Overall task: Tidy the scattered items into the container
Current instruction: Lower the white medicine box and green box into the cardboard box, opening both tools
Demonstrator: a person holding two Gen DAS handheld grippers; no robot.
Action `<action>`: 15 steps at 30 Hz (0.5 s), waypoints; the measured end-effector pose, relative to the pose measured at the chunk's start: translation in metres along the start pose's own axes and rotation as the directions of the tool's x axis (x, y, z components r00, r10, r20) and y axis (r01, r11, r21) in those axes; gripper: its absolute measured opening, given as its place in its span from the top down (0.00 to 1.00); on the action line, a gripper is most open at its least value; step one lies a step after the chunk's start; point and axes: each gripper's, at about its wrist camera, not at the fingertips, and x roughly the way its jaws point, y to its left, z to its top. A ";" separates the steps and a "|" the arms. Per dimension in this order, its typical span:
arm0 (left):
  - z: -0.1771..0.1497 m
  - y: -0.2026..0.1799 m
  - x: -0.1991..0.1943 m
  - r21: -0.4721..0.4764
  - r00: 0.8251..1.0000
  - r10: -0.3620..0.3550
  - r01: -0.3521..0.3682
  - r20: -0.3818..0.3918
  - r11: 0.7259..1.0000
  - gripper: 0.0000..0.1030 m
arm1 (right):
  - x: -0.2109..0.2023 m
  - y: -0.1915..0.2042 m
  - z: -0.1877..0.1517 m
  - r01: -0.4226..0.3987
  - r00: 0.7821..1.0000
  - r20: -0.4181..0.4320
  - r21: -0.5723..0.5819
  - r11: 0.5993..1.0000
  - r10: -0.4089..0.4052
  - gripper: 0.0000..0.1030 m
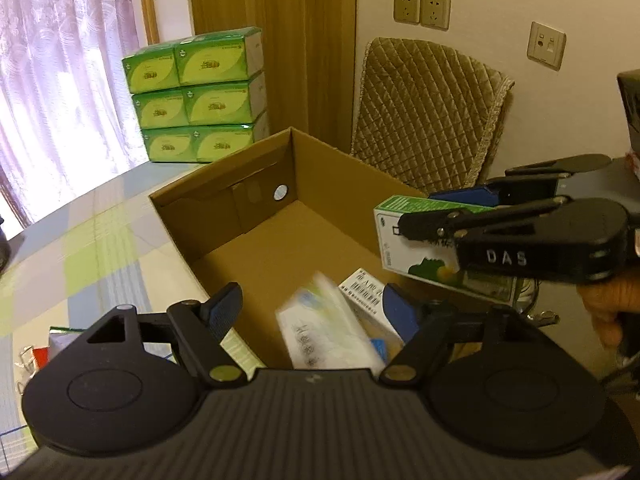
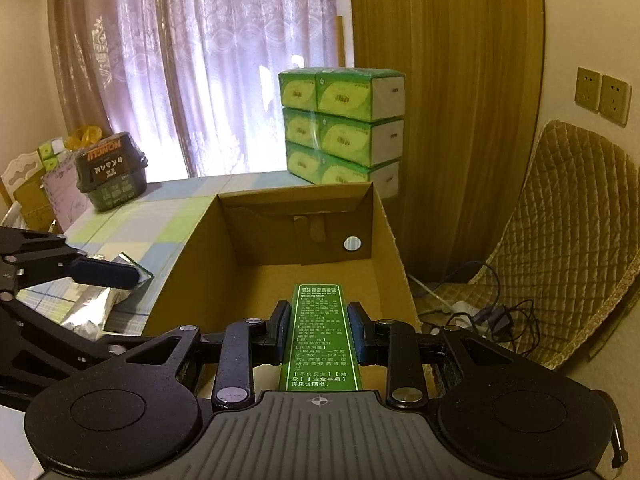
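Note:
An open cardboard box [image 1: 224, 196] stands on the checked tablecloth. My left gripper [image 1: 313, 307] is open over its near corner. A white packet [image 1: 326, 326], blurred by motion, is below and between the spread fingers, touching neither. Beside it inside lies a white carton with a barcode [image 1: 366, 294]. My right gripper [image 1: 434, 216] is shut on a green and white carton [image 1: 424, 258] above the box's right wall. In the right wrist view that carton [image 2: 318, 320] sits clamped between the pads of the right gripper [image 2: 319, 314], over the box [image 2: 394, 248]. A left gripper finger [image 2: 105, 273] shows at the left.
Silver foil packets [image 2: 90, 304] lie on the table left of the box, with more small items [image 1: 56, 342]. A stack of green tissue packs [image 1: 200, 96] and a black tub [image 2: 112, 172] stand at the table's far side. A quilted chair [image 1: 428, 108] and floor cables [image 2: 480, 312] are to the right.

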 end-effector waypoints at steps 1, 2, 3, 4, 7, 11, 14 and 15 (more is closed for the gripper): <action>-0.003 0.002 -0.003 -0.003 1.000 0.005 -0.005 0.001 1.000 0.29 | 0.001 0.000 0.000 0.000 1.000 -0.001 0.001 1.000 0.000 0.68; -0.005 0.003 -0.006 -0.007 1.000 0.007 -0.007 0.002 1.000 0.29 | 0.002 0.001 -0.001 -0.002 1.000 -0.002 0.003 1.000 0.002 0.68; -0.008 0.005 -0.009 -0.013 1.000 0.009 -0.009 0.001 1.000 0.29 | 0.002 0.001 -0.002 -0.003 1.000 -0.003 0.005 1.000 0.003 0.68; -0.010 0.006 -0.012 -0.018 1.000 0.011 -0.011 -0.002 1.000 0.29 | 0.002 0.002 -0.002 -0.004 1.000 -0.004 0.007 1.000 0.004 0.68; -0.018 0.010 -0.021 -0.033 1.000 0.019 -0.019 -0.004 0.999 0.29 | 0.003 0.005 -0.003 -0.011 1.000 -0.003 0.010 1.000 0.011 0.68; -0.027 0.015 -0.029 -0.059 1.000 0.027 -0.028 -0.008 0.998 0.29 | 0.007 0.010 0.000 -0.021 1.000 0.008 0.013 1.000 0.021 0.68; -0.033 0.019 -0.032 -0.077 0.999 0.031 -0.032 -0.011 0.996 0.29 | 0.012 0.010 0.004 -0.031 0.998 0.050 0.025 0.999 0.030 0.68; -0.035 0.020 -0.033 -0.083 0.999 0.032 -0.034 -0.014 0.996 0.29 | 0.014 0.010 0.005 -0.038 0.997 0.063 0.031 0.999 0.036 0.67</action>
